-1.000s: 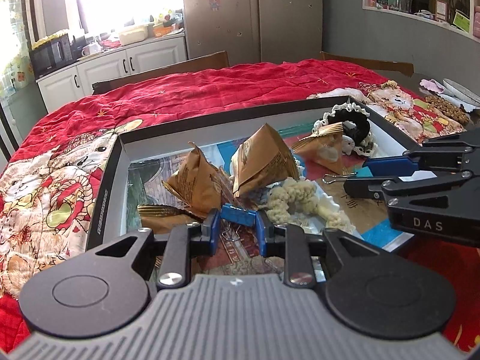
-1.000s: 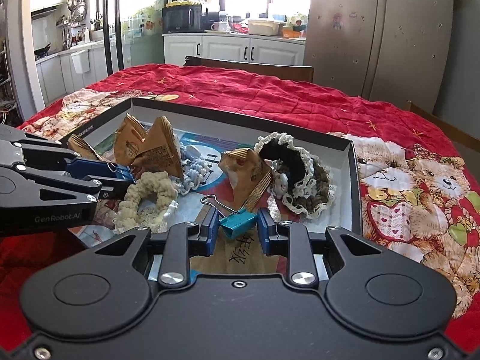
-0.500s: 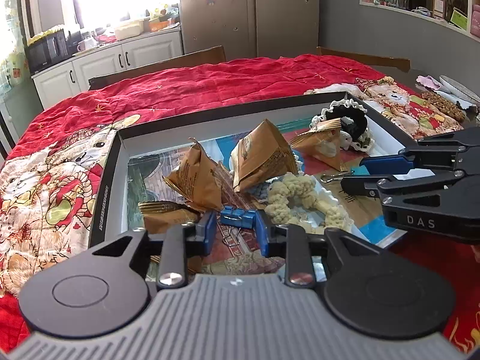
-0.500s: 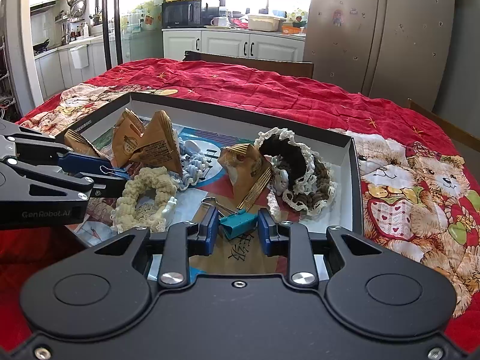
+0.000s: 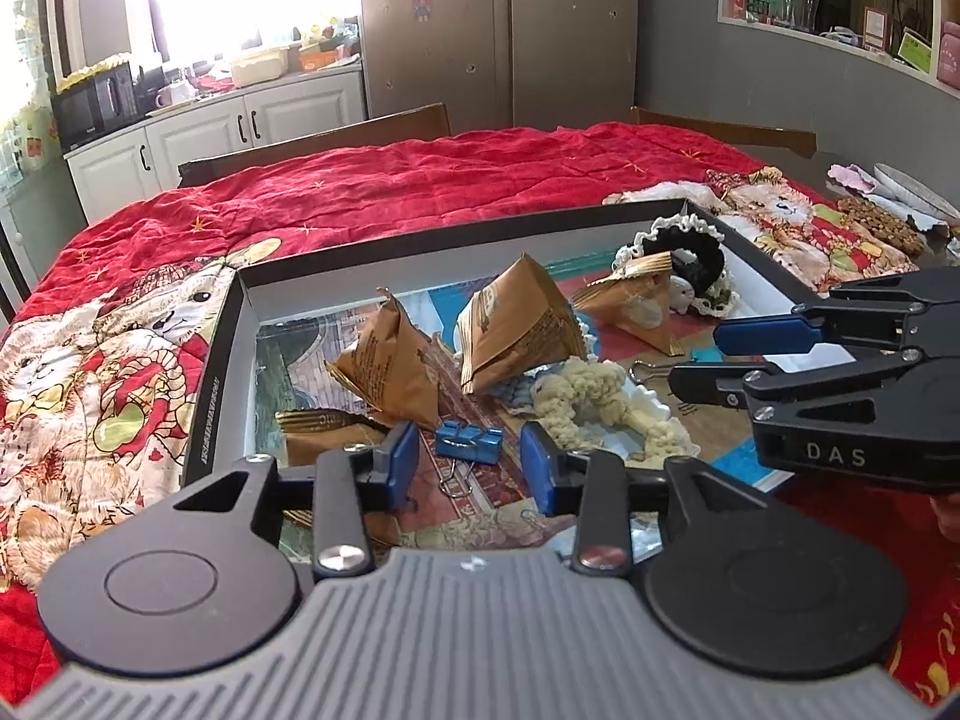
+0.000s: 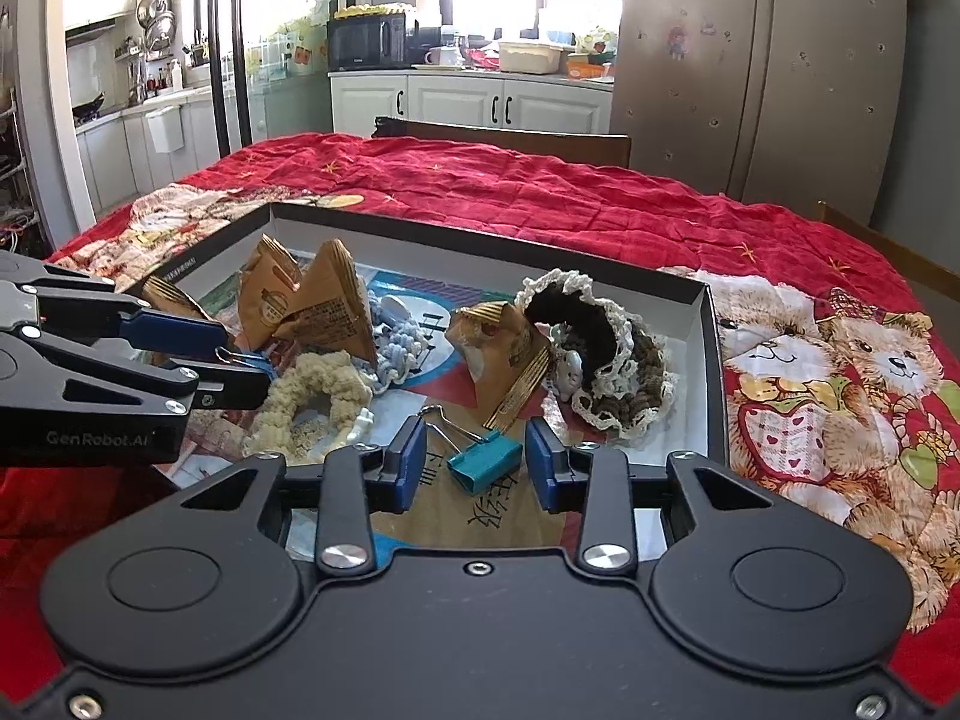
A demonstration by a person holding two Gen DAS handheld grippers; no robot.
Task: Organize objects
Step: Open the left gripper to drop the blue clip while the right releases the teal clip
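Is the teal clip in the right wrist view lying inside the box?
Yes, the teal clip lies on the floor of the box, near its front edge, beside the snack packets and scrunchies.

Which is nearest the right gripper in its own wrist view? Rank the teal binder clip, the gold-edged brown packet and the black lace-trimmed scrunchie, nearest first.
1. Teal binder clip: lying in the tray between the opening jaws of the right gripper, untouched by either.
2. Gold-edged brown packet: just beyond the clip, mid-tray.
3. Black lace-trimmed scrunchie: behind the packet, toward the right.
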